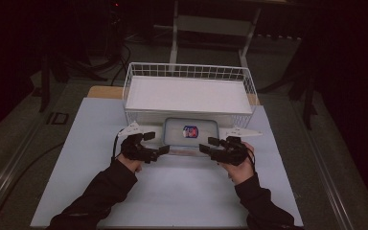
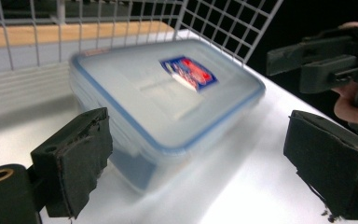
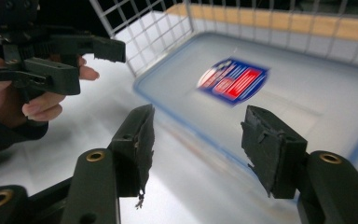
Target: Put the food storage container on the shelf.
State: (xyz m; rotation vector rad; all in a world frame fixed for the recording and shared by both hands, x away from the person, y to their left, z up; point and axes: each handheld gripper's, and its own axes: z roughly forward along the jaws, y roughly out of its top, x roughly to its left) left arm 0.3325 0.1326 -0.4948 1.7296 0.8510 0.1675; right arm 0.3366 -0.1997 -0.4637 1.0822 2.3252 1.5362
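The table [image 1: 96,191], covered by a pale sheet, carries a white wire basket [image 1: 188,91] at its far side. The plastic container [image 1: 190,132], its clear lid edged in blue and bearing a label [image 1: 190,131], rests on the sheet against the basket's near wall. It appears rigid, light and smooth-walled, so likely slippery; grip opposite side walls just under the lid rim, not the flat lid. The left gripper [image 1: 155,143] and right gripper [image 1: 210,144] flank it, jaws spread and holding nothing.
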